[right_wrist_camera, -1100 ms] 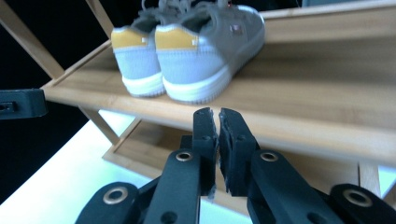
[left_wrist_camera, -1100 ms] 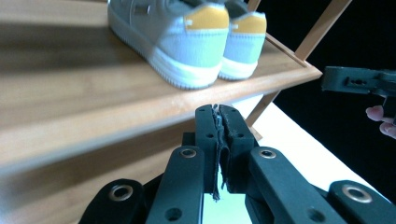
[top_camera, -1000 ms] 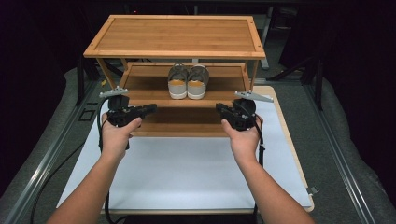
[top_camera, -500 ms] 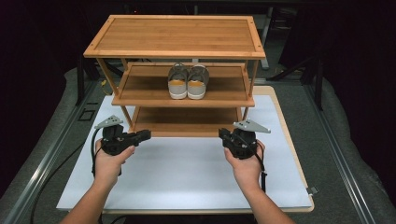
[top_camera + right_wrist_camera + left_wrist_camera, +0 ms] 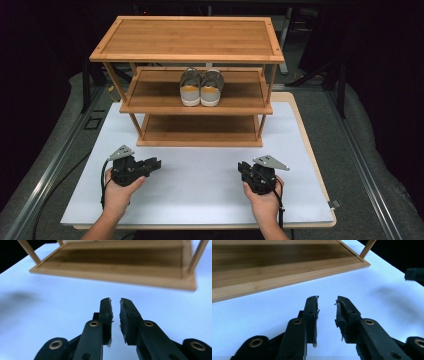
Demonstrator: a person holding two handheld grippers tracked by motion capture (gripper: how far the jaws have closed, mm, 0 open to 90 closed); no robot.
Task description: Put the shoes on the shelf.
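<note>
Bamboo rack (image 5: pixel 187 52) stands at the far edge of the white bench (image 5: pixel 200 185), and the grey shoes (image 5: pixel 201 87) sit together on its middle shelf, heels outward, probably for easy taking. The left gripper (image 5: pixel 155 164) and right gripper (image 5: pixel 243 170) rest low near the front edge, well apart from the shoes. Their jaws have just been opening, a narrow gap with nothing between.

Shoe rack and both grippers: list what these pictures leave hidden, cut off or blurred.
- Shoes: high view, toes hidden under the rack's top shelf; laces too small to read.
- Bottom shelf: high view, its back part shaded by the middle shelf.
- Rack: right gripper view, blurred; top cut off by the upper edge.
- Left gripper and right gripper: bodies cut off by the lower edge in their own views.
</note>
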